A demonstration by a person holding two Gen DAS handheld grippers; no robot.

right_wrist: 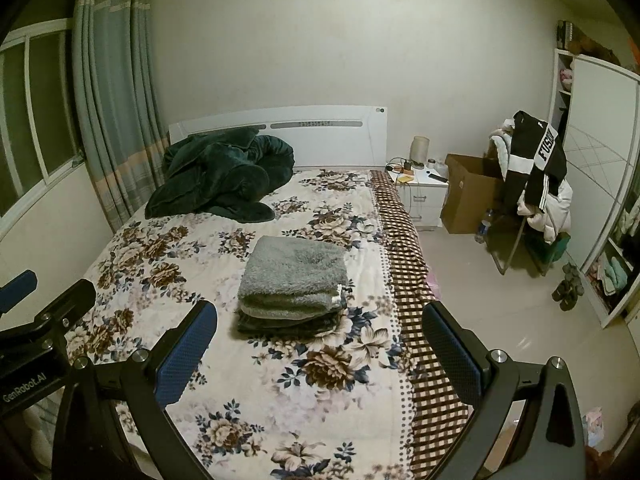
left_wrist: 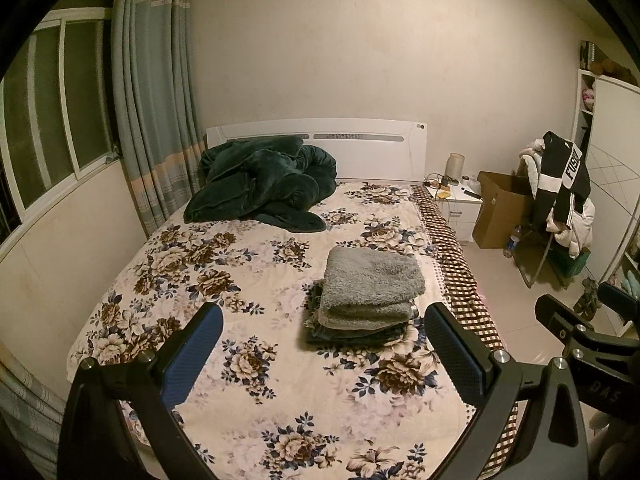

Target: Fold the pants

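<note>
Grey fleece pants (left_wrist: pixel 372 280) folded square atop a stack of darker garments (left_wrist: pixel 352 334) near the bed's (left_wrist: pixel 240 248) right edge, apparently finished; left claw (left_wrist: pixel 324 356) and right claw (right_wrist: pixel 320 356) both spread wide, empty, held back clear of the stack.

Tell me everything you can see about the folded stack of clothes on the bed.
The folded stack is a neat rectangular pile lying flat on the floral bedspread, toward the bed's checkered edge. On top is a fluffy grey fleece-looking piece, folded into several layers. Under it lies darker fabric, possibly denim, its edges peeking out at the front and side. Neither tool touches it; only the bedspread does.
</note>
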